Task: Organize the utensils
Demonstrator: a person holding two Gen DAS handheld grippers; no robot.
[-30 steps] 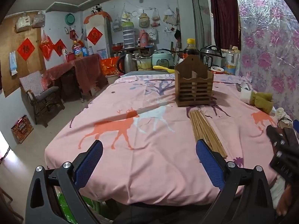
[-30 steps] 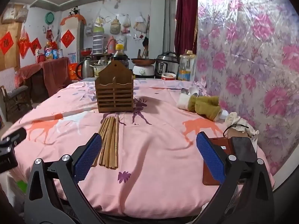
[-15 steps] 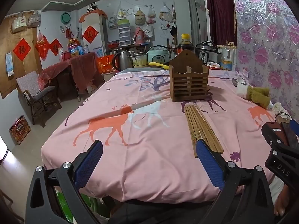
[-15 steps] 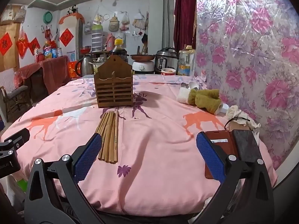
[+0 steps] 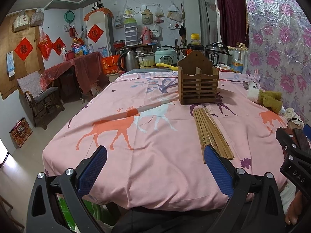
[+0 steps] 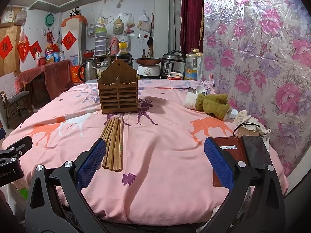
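Note:
A bundle of several wooden chopsticks [image 5: 210, 134] [image 6: 113, 141] lies flat on the pink deer-print tablecloth [image 5: 136, 136] [image 6: 165, 145]. Behind it stands a brown slatted wooden utensil holder [image 5: 198, 83] [image 6: 118, 92], upright, with nothing sticking out of its top. My left gripper [image 5: 155, 169] hovers open at the table's near edge, left of the chopsticks. My right gripper [image 6: 153, 161] is open too, its left finger just beside the chopsticks' near ends. Nothing sits between either pair of fingers. The right gripper's body [image 5: 293, 155] shows at the left view's right edge.
Rolled olive and white towels [image 6: 210, 103] and spoons [image 6: 198, 91] lie at the right by the flowered wall. A phone in a red case [image 6: 243, 153] rests near the right edge. Cookers, a kettle and bottles crowd the far end. A chair [image 5: 37, 99] stands left.
Both grippers have drawn back and risen a little from the table, so the chopsticks and holder look slightly farther. Both stay open. Nothing on the table moved.

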